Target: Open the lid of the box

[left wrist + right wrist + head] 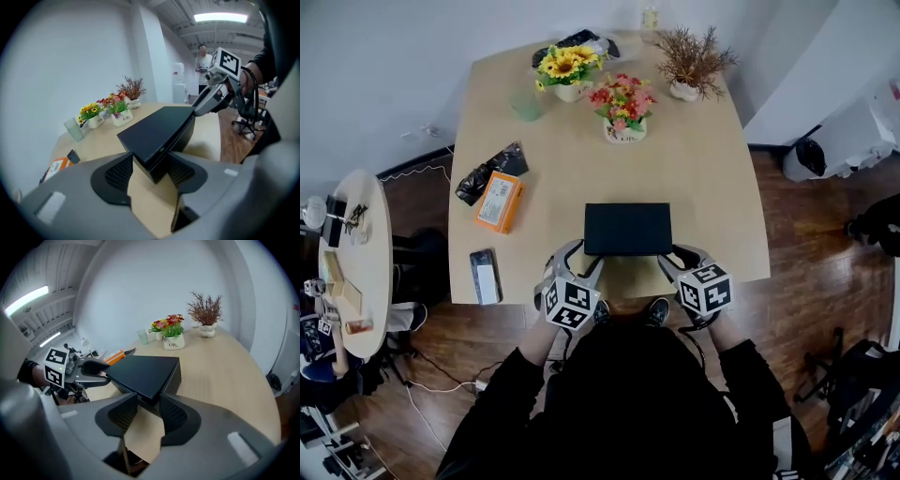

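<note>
clamping black box (627,229): left fingers (119,173) on near-left corner, right fingers (124,414) on near-right corner

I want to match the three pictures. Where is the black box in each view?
Head view: black box at centre, at the near edge of the table.
Left gripper view: black box at centre, slightly low.
Right gripper view: black box at centre, slightly left.
Shared landmark: white pot of red flowers.

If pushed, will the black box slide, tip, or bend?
The black box looks stiff: straight edges, flat top. Being low and wide, it would probably slide rather than tip. Its smooth surface may be slippery.
</note>
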### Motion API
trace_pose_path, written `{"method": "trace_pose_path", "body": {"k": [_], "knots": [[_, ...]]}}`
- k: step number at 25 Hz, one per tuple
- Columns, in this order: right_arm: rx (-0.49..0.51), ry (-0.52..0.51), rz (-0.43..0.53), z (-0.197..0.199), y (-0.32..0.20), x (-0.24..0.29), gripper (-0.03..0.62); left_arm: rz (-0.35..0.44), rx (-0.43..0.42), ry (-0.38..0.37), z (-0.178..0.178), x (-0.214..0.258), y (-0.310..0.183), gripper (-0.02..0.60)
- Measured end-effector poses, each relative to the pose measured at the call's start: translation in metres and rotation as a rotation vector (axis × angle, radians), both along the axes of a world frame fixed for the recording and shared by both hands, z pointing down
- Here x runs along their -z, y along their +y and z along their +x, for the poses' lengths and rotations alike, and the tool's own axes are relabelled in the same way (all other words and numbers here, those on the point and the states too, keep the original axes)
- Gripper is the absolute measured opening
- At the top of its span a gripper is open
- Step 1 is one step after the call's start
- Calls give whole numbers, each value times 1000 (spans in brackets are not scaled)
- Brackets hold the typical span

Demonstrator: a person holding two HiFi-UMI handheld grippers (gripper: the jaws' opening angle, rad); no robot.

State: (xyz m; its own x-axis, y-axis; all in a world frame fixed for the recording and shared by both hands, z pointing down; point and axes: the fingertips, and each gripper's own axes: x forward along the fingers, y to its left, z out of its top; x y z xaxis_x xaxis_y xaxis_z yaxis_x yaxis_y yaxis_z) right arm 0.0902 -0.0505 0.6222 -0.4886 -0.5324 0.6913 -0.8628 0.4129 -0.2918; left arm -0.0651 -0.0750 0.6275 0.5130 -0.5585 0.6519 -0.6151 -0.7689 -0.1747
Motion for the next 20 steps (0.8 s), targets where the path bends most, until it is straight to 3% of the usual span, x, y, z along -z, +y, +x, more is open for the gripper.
{"method": "trace_pose_path", "body": {"k": [4,10,14,15,16,20], "knots": [[22,86,102,2,-6,18,129,70,-38,-68,-1,9,-1,209],[1,155,244,13,-29,48,44,193,-46,-80,1,46,-18,210],[11,160,269,13,-38,58,37,283,-161,-154,12,61,-35,208],[12,161,275,13,-40,59,35,294,-204,-170,16,63,-37,175],[11,162,283,14,-44,61,35,299,-238,-181,19,66,-40,79],[-17,164,339,19,-57,76,46,230,-321,-185,22,77,-58,48]]}}
